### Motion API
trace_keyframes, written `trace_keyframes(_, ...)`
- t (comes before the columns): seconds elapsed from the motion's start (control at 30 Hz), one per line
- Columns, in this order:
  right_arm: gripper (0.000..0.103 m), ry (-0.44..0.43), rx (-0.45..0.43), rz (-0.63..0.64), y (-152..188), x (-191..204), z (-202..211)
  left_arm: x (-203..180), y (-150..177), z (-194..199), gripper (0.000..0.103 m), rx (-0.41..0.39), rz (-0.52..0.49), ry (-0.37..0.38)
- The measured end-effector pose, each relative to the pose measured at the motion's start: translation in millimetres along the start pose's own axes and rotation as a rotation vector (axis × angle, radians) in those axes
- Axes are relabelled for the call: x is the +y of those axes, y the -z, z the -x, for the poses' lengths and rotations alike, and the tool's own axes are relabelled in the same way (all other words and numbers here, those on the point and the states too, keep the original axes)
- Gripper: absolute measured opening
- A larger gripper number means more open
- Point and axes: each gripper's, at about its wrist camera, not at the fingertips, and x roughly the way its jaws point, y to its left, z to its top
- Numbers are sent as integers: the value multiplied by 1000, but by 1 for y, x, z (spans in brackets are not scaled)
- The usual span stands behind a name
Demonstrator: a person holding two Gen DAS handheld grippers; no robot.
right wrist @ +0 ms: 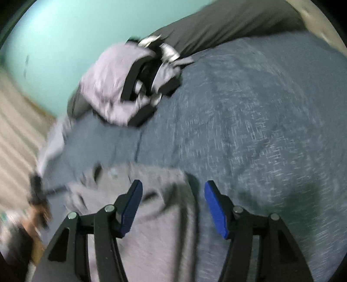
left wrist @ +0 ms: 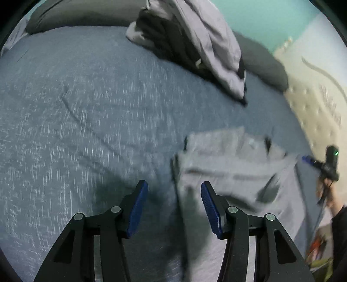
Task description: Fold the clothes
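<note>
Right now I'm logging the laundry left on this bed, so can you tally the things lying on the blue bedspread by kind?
Grey garment lying spread out near the grippers: 1
Heap of pale lilac and black clothes further back: 1 (blur hides how many pieces it holds)
Dark grey pillows at the head of the bedspread: 2
Total: 4

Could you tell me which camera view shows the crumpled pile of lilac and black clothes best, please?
The left wrist view: the crumpled pile of lilac and black clothes lies fairly sharp at the bed's far end. The right wrist view shows the pile too, but smeared by motion blur.
</note>
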Motion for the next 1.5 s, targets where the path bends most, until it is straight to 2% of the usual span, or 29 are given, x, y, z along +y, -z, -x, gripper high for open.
trace_keyframes(0.13,61,104,87,187,24,12,-12,-6,10,-13,55,34,-37,-18)
trace_keyframes(0.2,61,144,120,256,33,19,-23,-12,9,-20,55,33,-72,-56)
trace_keyframes(0.3,61,188,135,330,39,30,-37,-12,4,-25,55,12,-54,-29)
trace_keyframes(0.4,61,210,122,359,37,38,-52,-13,-2,-32,55,-10,-39,-8)
trace_keyframes(0.5,61,244,87,366,31,45,-65,-16,-13,-39,55,-47,-49,-18)
trace_keyframes(0.63,59,213,60,362,20,49,-76,-15,-25,-45,55,-89,-43,12)
trace_keyframes(0.73,55,223,69,376,15,53,-87,-13,-34,-50,55,-113,-29,16)
trace_keyframes(0.83,40,218,72,357,9,53,-94,-11,-45,-50,55,-138,7,27)
trace_keyframes(0.9,23,210,67,335,7,50,-95,-11,-53,-48,55,-149,25,25)
trace_keyframes(0.93,20,208,66,325,6,49,-96,-12,-58,-44,55,-165,34,24)
trace_keyframes(1.07,14,214,52,302,5,46,-93,-8,-62,-29,57,-216,64,50)
trace_keyframes(1.23,14,173,42,207,3,35,-87,-5,-49,-36,59,-160,33,37)
trace_keyframes(1.33,23,126,40,88,1,23,-87,-5,-41,-46,59,-127,6,22)
trace_keyframes(1.4,41,135,12,85,-2,25,-83,-5,-39,-51,59,-117,2,25)
trace_keyframes(1.5,41,150,14,150,-4,35,-86,-4,-37,-58,58,-102,-3,31)
